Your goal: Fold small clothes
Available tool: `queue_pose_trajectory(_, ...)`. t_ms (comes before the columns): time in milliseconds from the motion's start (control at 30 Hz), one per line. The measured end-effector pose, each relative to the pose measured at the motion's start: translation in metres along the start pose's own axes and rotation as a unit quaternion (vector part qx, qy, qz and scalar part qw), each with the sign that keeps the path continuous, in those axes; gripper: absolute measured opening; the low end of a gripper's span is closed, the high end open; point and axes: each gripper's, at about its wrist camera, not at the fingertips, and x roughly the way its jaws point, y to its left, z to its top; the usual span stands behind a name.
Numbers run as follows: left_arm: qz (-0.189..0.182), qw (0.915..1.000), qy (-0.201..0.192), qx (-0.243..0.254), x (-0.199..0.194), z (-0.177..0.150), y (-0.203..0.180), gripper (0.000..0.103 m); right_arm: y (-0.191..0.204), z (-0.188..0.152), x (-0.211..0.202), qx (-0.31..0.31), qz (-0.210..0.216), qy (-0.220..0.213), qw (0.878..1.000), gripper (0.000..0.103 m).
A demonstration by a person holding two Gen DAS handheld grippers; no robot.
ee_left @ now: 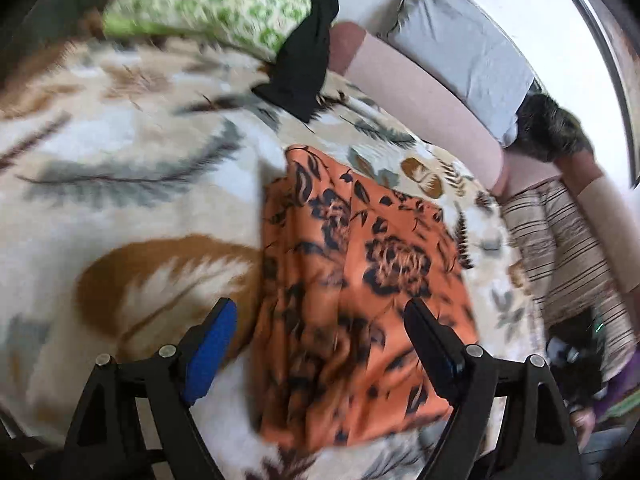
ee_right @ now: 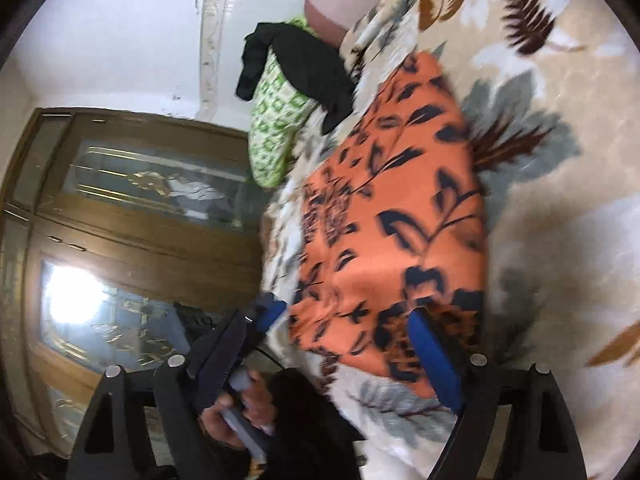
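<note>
A leaf-printed blanket (ee_left: pixel 120 184) covers the bed and fills most of the left wrist view and the right side of the right wrist view (ee_right: pixel 560 240). On it lies the orange floral garment (ee_left: pixel 352 280), folded into a rough rectangle at lower centre of the left view and at centre of the right view (ee_right: pixel 400 220); nothing encloses it, it rests flat on the blanket. A pink headboard (ee_left: pixel 420 92) curves across the upper right of the left view with a grey pillow (ee_left: pixel 460 36) leaning on it. A green patterned pillow (ee_left: pixel 212 8) sits at upper left, a black cloth (ee_left: pixel 308 48) draped over its end. A wooden glass-paned wardrobe (ee_right: pixel 140 216) fills the left of the right view. The left gripper (ee_left: pixel 320 344) hangs over the garment's near edge, fingers wide apart and holding nothing. The right gripper (ee_right: pixel 352 340) likewise has its fingers spread, empty, above the garment's corner. A hand (ee_right: pixel 240 412) grips a handle at lower left of the right view.
</note>
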Motion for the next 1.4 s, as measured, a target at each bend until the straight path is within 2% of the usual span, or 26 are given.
queue_pose_trajectory(67,-0.026,0.9986,0.038,-0.027,0.023,0.02,0.013,0.083,-0.003,0.01,0.003,0.007,0.002,-0.008,1.0,0.085)
queue_pose_trajectory(100,-0.028,0.9981,0.046,-0.032,0.029,0.02,0.013,0.075,-0.001,0.016,0.008,0.006,0.0,-0.009,1.0,0.085)
queue_pose_trajectory(167,-0.046,0.9948,0.078,-0.047,0.049,0.028,0.024,0.066,-0.003,0.02,0.01,0.005,-0.004,-0.009,1.0,0.085)
queue_pose_trajectory(200,-0.039,0.9935,0.092,-0.055,0.057,0.026,0.032,0.054,-0.005,0.023,0.011,0.008,-0.004,-0.009,1.0,0.085)
queue_pose_trajectory(233,-0.041,0.9922,0.101,-0.062,0.063,0.024,0.038,0.043,-0.007,0.025,0.011,0.01,-0.008,-0.009,1.0,0.085)
queue_pose_trajectory(300,-0.064,0.9912,0.089,-0.074,0.062,0.019,0.046,0.039,-0.011,0.032,0.017,0.014,-0.012,-0.005,1.0,0.085)
queue_pose_trajectory(367,-0.062,0.9919,0.087,-0.067,0.059,0.019,0.044,0.039,-0.015,0.039,0.022,0.014,-0.017,0.0,1.0,0.085)
queue_pose_trajectory(433,-0.041,0.9946,0.084,-0.046,0.055,0.02,0.034,0.048,-0.013,0.048,0.028,0.009,-0.022,0.003,1.0,0.085)
queue_pose_trajectory(500,-0.031,0.997,0.067,-0.023,0.045,0.02,0.023,0.051,-0.01,0.056,0.032,0.006,-0.026,0.001,1.0,0.085)
queue_pose_trajectory(600,-0.023,0.9986,0.046,-0.013,0.03,0.014,0.015,0.072,-0.006,0.062,0.032,0.001,-0.025,-0.007,1.0,0.085)
queue_pose_trajectory(633,-0.01,0.9991,0.041,-0.008,0.029,0.012,0.015,0.072,-0.006,0.062,0.032,0.003,-0.026,-0.007,1.0,0.085)
queue_pose_trajectory(733,0.063,0.9969,0.043,0.017,0.027,0.009,0.016,0.072,0.002,0.056,0.032,0.0,-0.03,-0.003,1.0,0.085)
queue_pose_trajectory(900,0.117,0.9915,0.009,0.056,-0.003,0.005,-0.003,0.072,0.055,0.045,0.044,-0.073,0.003,0.027,0.997,0.085)
queue_pose_trajectory(1000,0.135,0.988,0.001,0.076,-0.015,0.0,-0.012,0.072,0.053,0.05,0.073,-0.07,-0.014,0.044,0.996,0.086)
queue_pose_trajectory(1067,0.141,0.9866,-0.001,0.083,-0.02,-0.003,-0.017,0.072,0.029,0.053,0.095,-0.029,-0.051,0.059,0.997,0.087)
queue_pose_trajectory(1133,0.148,0.9845,-0.007,0.093,-0.03,-0.007,-0.023,0.072,0.029,0.051,0.094,-0.009,-0.046,0.038,0.998,0.087)
queue_pose_trajectory(1233,0.149,0.9826,-0.017,0.109,-0.036,-0.01,-0.034,0.072,0.057,0.045,0.084,-0.046,-0.017,0.027,0.998,0.088)
queue_pose_trajectory(1300,0.148,0.9825,-0.022,0.111,-0.038,-0.01,-0.039,0.072,0.061,0.042,0.082,-0.053,-0.018,0.026,0.998,0.088)
queue_pose_trajectory(1333,0.148,0.9825,-0.024,0.111,-0.039,-0.01,-0.042,0.072,0.057,0.041,0.082,-0.048,-0.023,0.026,0.998,0.088)
queue_pose_trajectory(1400,0.153,0.9814,-0.022,0.113,-0.038,-0.013,-0.046,0.072,0.034,0.041,0.087,-0.015,-0.063,0.028,0.998,0.087)
